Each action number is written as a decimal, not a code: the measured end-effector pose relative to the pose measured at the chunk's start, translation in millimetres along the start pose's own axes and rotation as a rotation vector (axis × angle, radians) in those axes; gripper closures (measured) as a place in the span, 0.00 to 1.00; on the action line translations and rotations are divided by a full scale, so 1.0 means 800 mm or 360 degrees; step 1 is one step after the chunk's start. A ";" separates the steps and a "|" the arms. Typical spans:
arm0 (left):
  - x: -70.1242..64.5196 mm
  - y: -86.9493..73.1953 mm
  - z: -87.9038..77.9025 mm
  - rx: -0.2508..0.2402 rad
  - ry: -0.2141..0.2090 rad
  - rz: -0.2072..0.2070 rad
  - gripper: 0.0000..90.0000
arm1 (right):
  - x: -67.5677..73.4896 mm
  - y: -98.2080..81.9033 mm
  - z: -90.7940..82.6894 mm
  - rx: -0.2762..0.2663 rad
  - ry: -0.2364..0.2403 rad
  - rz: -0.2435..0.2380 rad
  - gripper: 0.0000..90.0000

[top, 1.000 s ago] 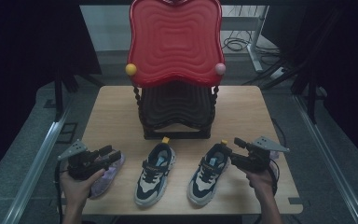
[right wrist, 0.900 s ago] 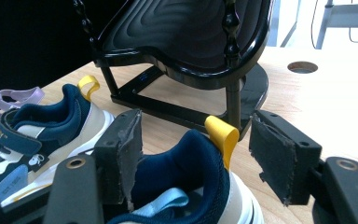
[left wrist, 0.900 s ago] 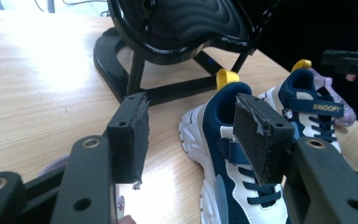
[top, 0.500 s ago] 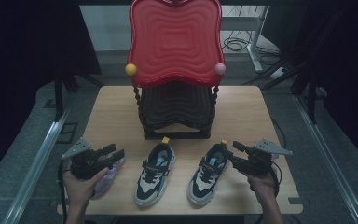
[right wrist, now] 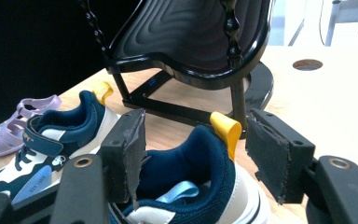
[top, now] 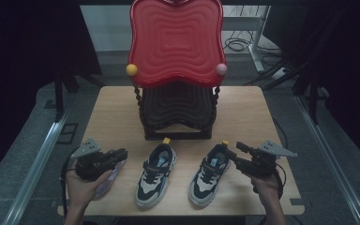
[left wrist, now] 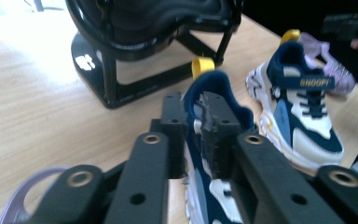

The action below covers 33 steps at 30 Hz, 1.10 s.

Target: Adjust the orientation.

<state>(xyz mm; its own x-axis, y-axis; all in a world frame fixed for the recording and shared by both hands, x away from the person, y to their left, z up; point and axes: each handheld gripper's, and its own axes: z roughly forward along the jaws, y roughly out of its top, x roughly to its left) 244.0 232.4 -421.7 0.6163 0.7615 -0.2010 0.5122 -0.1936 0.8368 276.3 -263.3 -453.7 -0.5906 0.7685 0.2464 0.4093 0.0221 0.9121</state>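
Note:
Two navy-and-white sneakers stand side by side in front of the rack, the left sneaker (top: 155,174) and the right sneaker (top: 209,174). My left gripper (top: 122,153) hovers over a purple sandal (top: 104,183), a little left of the left sneaker. Its jaws have just been closing and now stand almost together with nothing between them (left wrist: 194,107); the left sneaker's heel (left wrist: 223,84) lies just beyond. My right gripper (right wrist: 198,135) is open, its pads (right wrist: 275,158) either side of the right sneaker's heel (right wrist: 191,177) with its yellow tab.
A red-topped black shoe rack (top: 177,101) stands mid-table behind the sneakers. A second purple sandal (left wrist: 331,65) lies beyond the right sneaker, below the right hand. The tabletop has a round hole (right wrist: 306,64) on the far side of the rack.
The left gripper's jaws have gone from spread wide to nearly together. Both hands have hardly shifted, and the shoes lie where they were.

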 end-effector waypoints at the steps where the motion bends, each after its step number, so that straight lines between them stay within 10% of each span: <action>1: 0.000 -0.003 -0.001 0.0024 0.0005 0.0006 0.93 | 0.000 -0.001 0.000 0.0005 0.0001 0.0001 0.42; 33: 0.031 -0.094 -0.021 0.0338 0.0159 -0.0173 1.00 | -0.004 -0.008 0.009 0.0051 -0.0016 0.0078 0.43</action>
<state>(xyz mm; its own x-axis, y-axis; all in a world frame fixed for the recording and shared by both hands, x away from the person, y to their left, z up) 210.7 276.5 -480.5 0.4940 0.8402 -0.2235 0.6925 -0.2249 0.6854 280.4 -261.2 -462.3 -0.5625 0.7753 0.2872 0.4599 0.0047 0.8880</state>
